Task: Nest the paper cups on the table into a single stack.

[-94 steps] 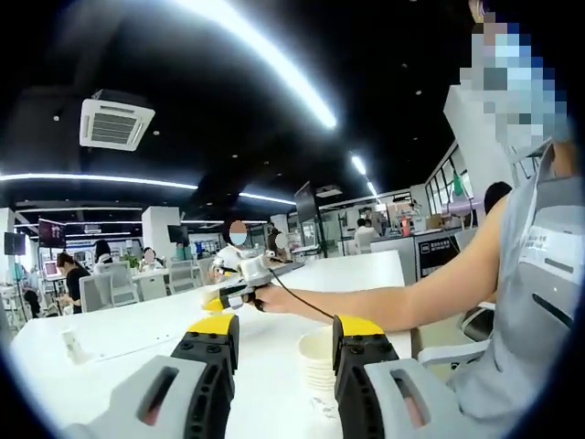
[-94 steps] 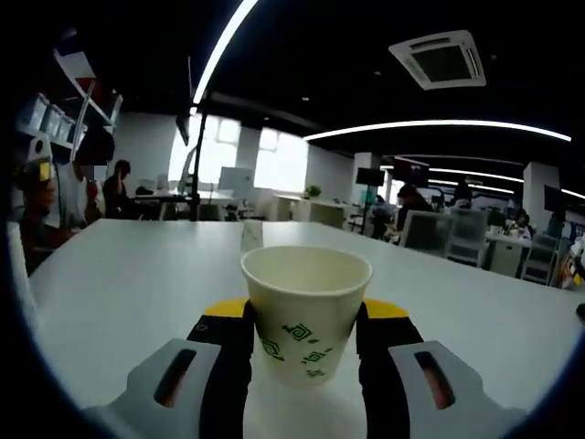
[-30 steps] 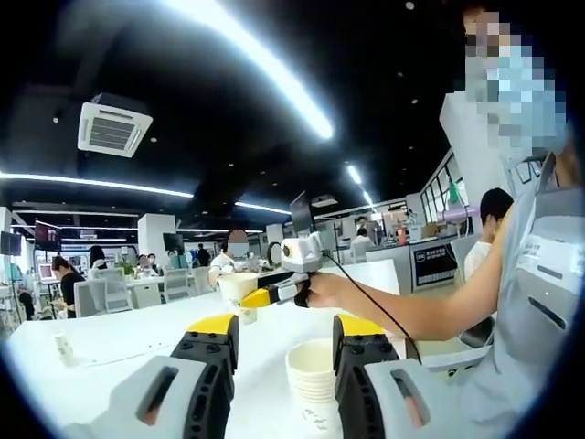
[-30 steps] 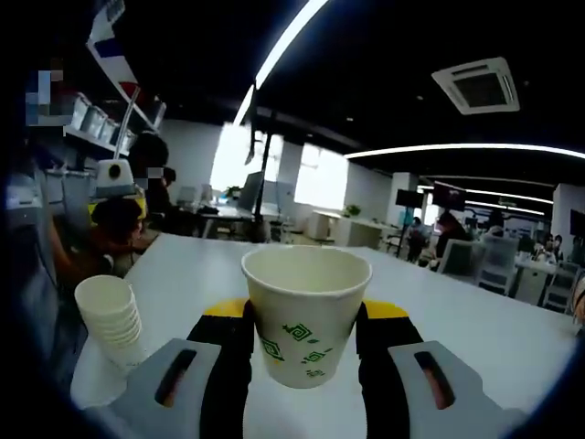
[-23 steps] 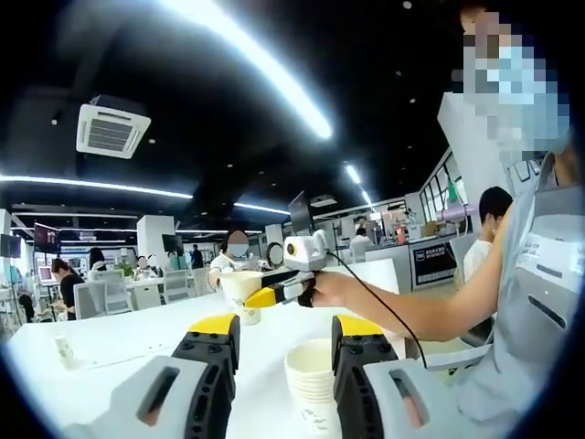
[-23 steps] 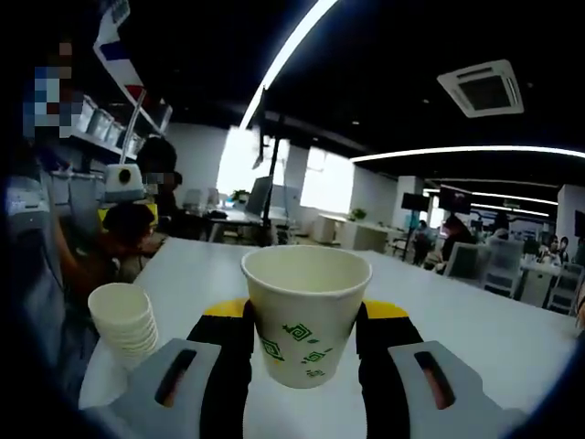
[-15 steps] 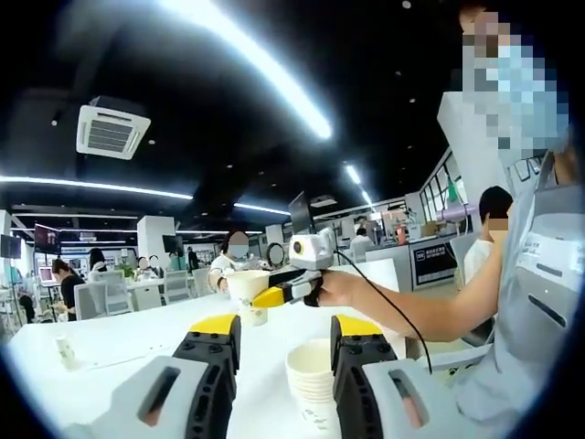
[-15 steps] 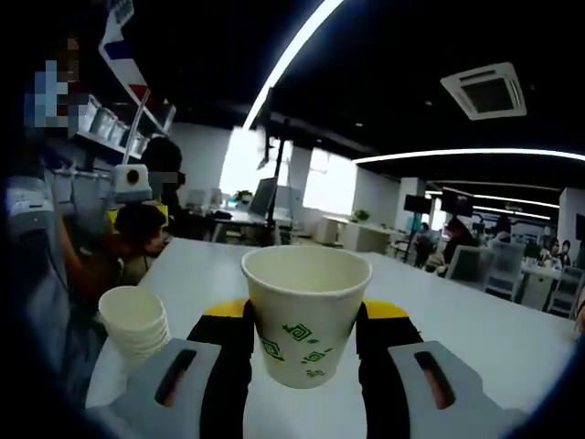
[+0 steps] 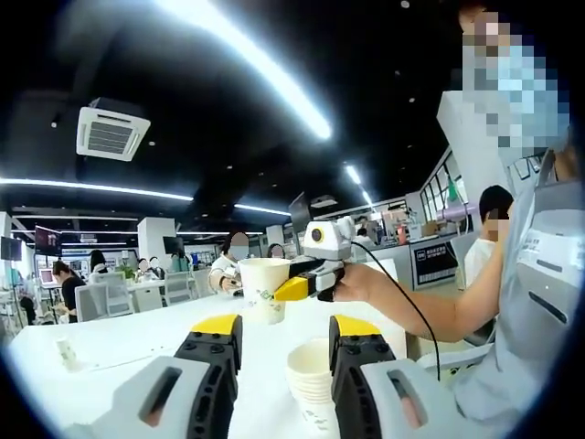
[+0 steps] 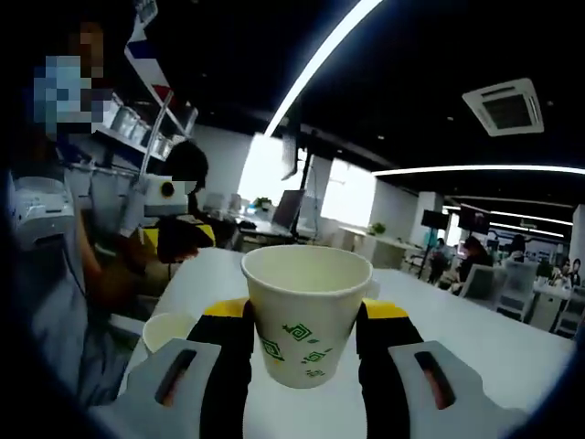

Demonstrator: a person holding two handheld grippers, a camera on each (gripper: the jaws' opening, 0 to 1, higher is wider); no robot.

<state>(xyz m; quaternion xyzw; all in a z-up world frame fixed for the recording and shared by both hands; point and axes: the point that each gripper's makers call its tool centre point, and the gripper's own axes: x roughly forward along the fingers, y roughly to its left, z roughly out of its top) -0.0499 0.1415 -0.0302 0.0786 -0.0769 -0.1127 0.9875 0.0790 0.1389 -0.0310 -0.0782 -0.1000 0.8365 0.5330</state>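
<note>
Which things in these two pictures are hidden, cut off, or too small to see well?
- Stack of cups, left gripper view: right side hidden by the left gripper; its foot is cut off, so the count is unclear.
- The stack, right gripper view: rim alone shows; the right gripper hides the rest.
- Held paper cup: its bottom is hidden between the jaws.
- Small white object far on the table: too small to identify.
</note>
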